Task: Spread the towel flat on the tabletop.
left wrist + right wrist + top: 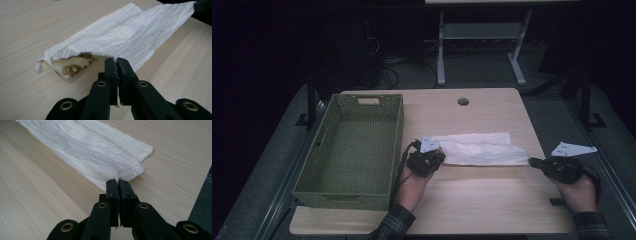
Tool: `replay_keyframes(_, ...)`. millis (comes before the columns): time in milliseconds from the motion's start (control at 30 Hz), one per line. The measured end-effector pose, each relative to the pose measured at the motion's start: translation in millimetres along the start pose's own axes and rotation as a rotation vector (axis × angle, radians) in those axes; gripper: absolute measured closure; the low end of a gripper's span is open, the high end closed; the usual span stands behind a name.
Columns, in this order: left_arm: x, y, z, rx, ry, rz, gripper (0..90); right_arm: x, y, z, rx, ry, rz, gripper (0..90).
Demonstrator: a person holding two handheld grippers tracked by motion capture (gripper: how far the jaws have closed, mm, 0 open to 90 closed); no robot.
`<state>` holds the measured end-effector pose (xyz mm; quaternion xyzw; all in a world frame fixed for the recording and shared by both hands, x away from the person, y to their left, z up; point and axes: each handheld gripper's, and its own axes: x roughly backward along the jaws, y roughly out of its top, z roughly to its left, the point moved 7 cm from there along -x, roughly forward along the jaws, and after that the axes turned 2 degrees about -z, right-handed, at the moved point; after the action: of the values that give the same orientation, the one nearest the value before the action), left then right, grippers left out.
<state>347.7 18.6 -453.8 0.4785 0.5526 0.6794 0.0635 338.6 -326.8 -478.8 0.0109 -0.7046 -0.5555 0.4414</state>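
A white cloth (pixel 479 149) lies mid-table, right of a green woven basket (pixel 354 150). The left gripper (pixel 430 157) and right gripper (pixel 537 162) each pinch a near corner. It looks light, limp and best held by corners.

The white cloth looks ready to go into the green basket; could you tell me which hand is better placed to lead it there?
Probably the left. The left gripper pinches the white cloth beside the green basket; the right gripper holds the far end.
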Motion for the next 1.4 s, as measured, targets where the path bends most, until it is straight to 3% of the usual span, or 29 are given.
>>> replay_keyframes(200, 12.7, -10.5, -11.5, 0.002, -0.016, 0.009, 86.7, 10.5, -9.1, 11.4, 0.029, 0.016, 0.004, 87.0)
replay_keyframes(367, 13.1, -22.2, -18.8, -0.007, -0.019, 0.040, 86.7, 12.6, -15.1, 17.4, 0.036, 0.027, 0.015, 87.1)
replay_keyframes(533, 19.3, -33.8, -27.9, 0.008, -0.050, 0.058, 86.6, 17.4, -23.7, 25.5, 0.029, 0.039, 0.031, 87.0)
replay_keyframes(800, 35.8, -45.4, -36.2, 0.017, -0.052, 0.059, 86.7, 27.4, -35.3, 41.1, 0.031, 0.082, 0.022, 87.0)
replay_keyframes(1233, 59.4, -66.8, -52.0, 0.052, -0.102, 0.069, 86.2, 44.6, -49.2, 64.4, 0.051, 0.119, 0.013, 87.0)
replay_keyframes(1300, 61.8, -67.8, -52.5, 0.048, -0.090, 0.067, 83.6, 46.5, -50.8, 66.5, 0.062, 0.128, 0.007, 85.7)
replay_keyframes(1400, 62.7, -64.6, -47.5, 0.045, -0.058, 0.053, 70.6, 48.2, -49.9, 64.8, 0.060, 0.118, 0.000, 75.7)
